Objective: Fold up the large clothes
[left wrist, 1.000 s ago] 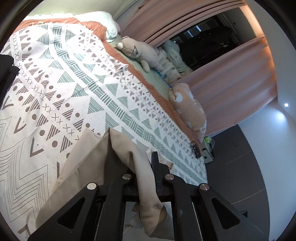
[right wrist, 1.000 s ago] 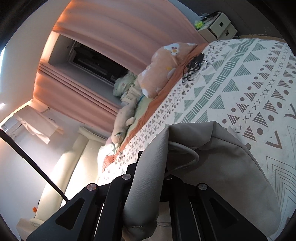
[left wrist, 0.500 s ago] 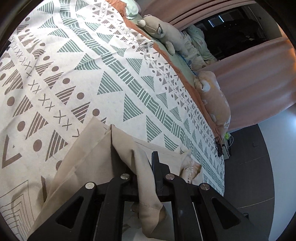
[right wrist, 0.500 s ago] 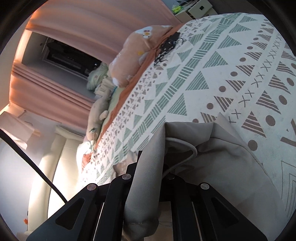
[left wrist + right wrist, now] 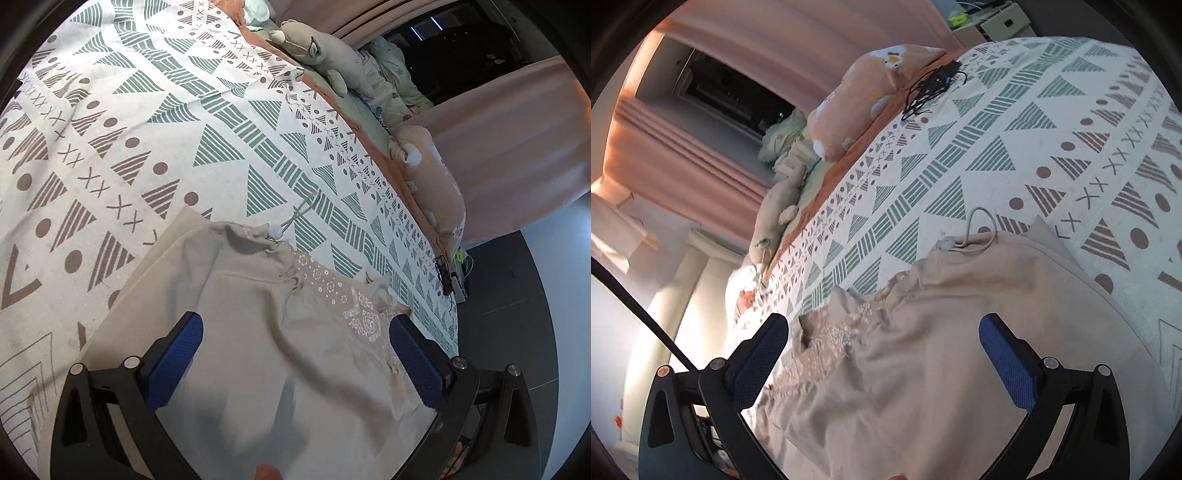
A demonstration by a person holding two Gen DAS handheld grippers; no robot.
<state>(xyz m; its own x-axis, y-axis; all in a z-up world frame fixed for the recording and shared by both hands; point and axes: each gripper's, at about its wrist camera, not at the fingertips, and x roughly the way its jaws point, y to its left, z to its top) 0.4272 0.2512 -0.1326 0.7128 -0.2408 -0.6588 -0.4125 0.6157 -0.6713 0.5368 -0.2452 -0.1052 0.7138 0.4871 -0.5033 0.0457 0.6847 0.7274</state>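
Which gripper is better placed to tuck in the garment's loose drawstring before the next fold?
Likely the left gripper: its open jaws point toward the drawstring on the bedspread, beyond the beige garment. The right gripper, also open, sees it off-centre.

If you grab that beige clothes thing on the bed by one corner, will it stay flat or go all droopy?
Probably droopy: the beige garment lies in soft wrinkles and folds on the patterned bedspread. Its drawstring curls loosely, so it would likely dangle. It looks thin, so likely light.
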